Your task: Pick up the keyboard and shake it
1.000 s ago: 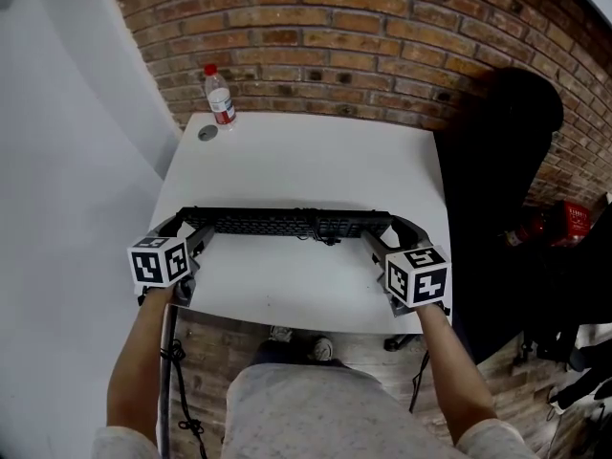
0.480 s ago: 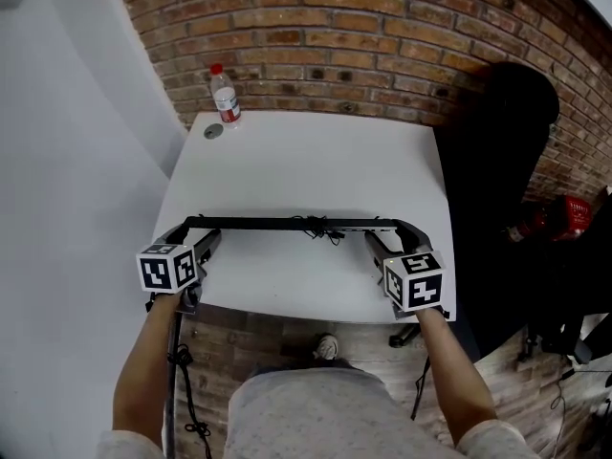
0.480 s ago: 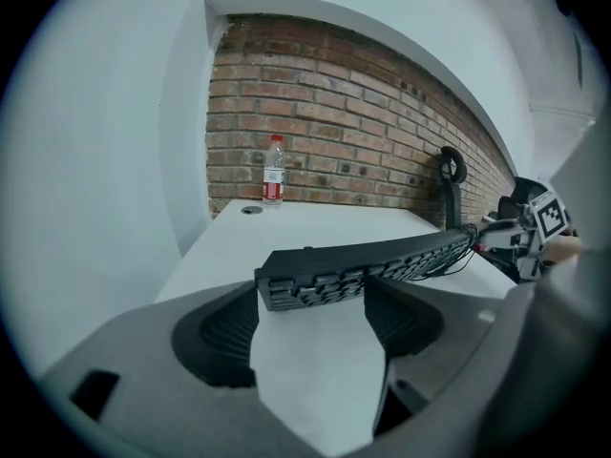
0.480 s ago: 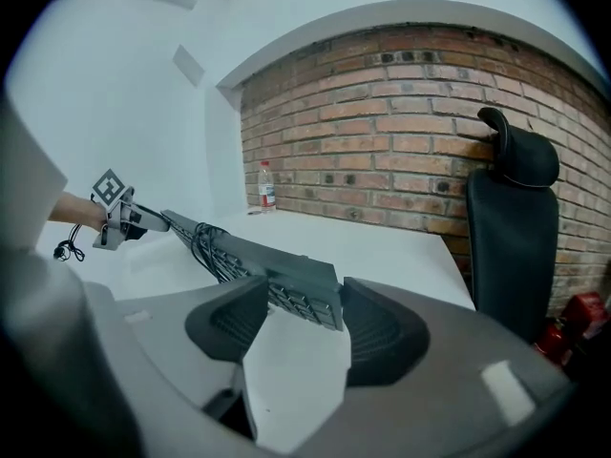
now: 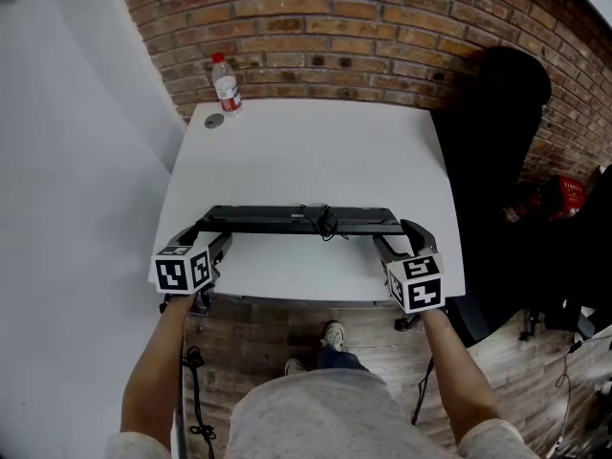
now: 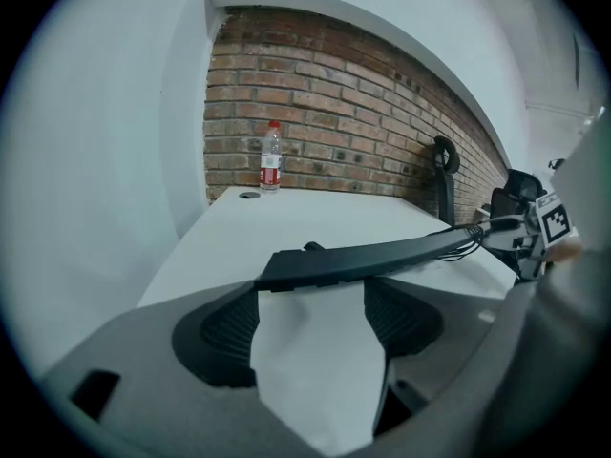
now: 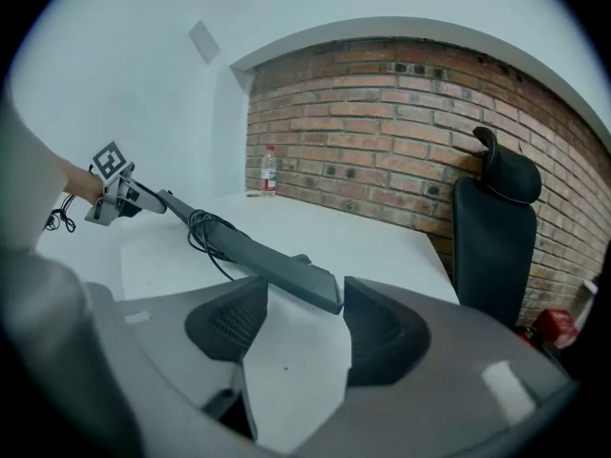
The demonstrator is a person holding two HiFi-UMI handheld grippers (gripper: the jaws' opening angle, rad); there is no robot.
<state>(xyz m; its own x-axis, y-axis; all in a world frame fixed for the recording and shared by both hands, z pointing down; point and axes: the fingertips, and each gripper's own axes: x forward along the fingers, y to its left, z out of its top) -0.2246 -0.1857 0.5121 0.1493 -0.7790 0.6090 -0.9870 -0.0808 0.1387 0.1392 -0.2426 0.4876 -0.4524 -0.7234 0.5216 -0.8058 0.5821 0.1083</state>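
A long black keyboard (image 5: 287,220) hangs in the air above the front part of the white table (image 5: 316,151), with its cable (image 5: 328,224) bundled near the middle. My left gripper (image 5: 212,233) is shut on its left end and my right gripper (image 5: 394,233) is shut on its right end. In the left gripper view the keyboard (image 6: 382,254) runs off to the right from between the pads (image 6: 221,332) of the left gripper (image 6: 310,280). In the right gripper view the keyboard (image 7: 250,253) stretches leftwards from the right gripper (image 7: 304,299) to the other gripper.
A water bottle (image 5: 227,84) with a red cap stands at the table's far left corner, a small round lid (image 5: 213,120) beside it. A black chair (image 5: 507,151) stands right of the table against the brick wall. A red object (image 5: 572,195) lies on the floor at the far right.
The keyboard has rolled about its long axis: keys faced up, then it stood edge-on, now a plain face shows. Both grippers stayed on its ends and shifted slightly.
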